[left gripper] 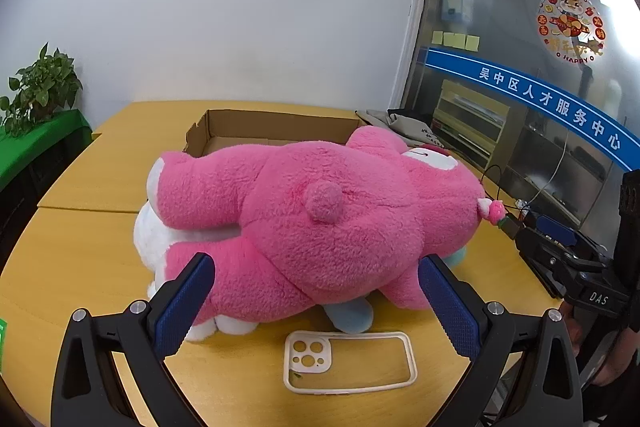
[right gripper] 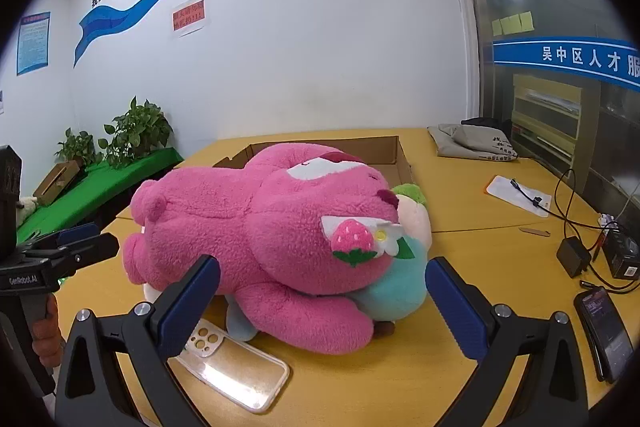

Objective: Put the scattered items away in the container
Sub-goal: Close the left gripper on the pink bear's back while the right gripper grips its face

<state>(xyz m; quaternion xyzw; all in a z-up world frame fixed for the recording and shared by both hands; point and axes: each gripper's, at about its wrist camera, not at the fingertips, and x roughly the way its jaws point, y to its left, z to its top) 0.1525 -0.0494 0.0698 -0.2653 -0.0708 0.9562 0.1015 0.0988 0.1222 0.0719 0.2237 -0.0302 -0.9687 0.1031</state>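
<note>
A big pink plush bear [left gripper: 320,223] lies face down on the yellow table, over a white plush [left gripper: 156,235] and a pale blue plush [left gripper: 352,315]. It also shows in the right wrist view [right gripper: 260,239], on the blue plush [right gripper: 396,287]. A clear phone case [left gripper: 348,361] lies in front of it, also in the right wrist view [right gripper: 236,367]. A shallow cardboard box [left gripper: 276,127] stands behind the bear. My left gripper [left gripper: 316,271] is open, its fingers at the bear's rear. My right gripper [right gripper: 322,277] is open at the bear's head end.
A grey cloth bag [right gripper: 472,143] lies at the back right. A white pad [right gripper: 516,195], cables, a black adapter [right gripper: 574,257], a dark phone [right gripper: 604,331] lie on the right. Plants [right gripper: 136,131] stand on a green shelf at the left.
</note>
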